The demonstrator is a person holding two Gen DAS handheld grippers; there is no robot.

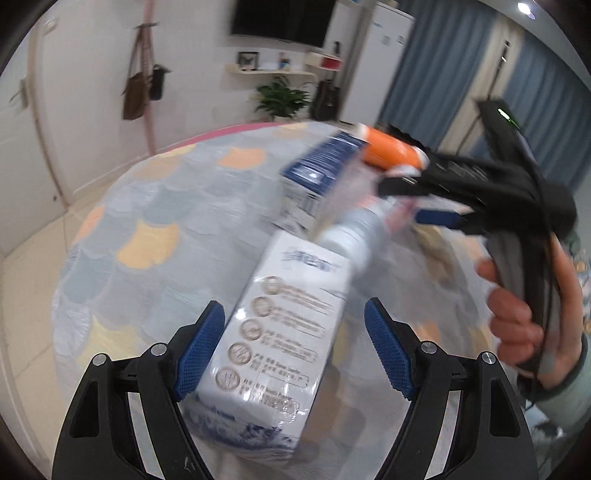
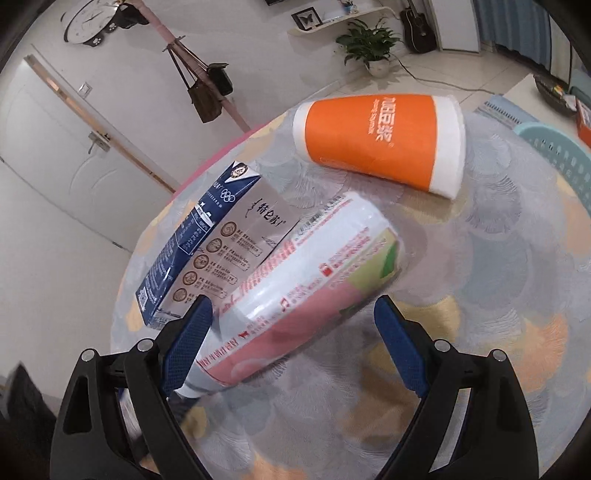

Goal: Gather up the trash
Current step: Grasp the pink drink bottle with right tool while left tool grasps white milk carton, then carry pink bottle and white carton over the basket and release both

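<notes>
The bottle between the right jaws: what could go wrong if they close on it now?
1. The bottle lies slanted, touching only the left pad, so closing the open right gripper may spin or roll it away.
2. It rests against the carton; a push could shove the carton toward the table edge.
3. The left gripper, also open, works close by around another carton; the tools may collide.

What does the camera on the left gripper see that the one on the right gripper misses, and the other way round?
Only the left wrist view shows the right gripper itself, the person's hand holding it, and a second milk carton lying between the open left gripper fingers.

Only the right wrist view shows a wall clock and a teal basket.

Both show the orange cup, the blue milk carton, the pink-labelled bottle, the patterned tablecloth and a potted plant.
</notes>
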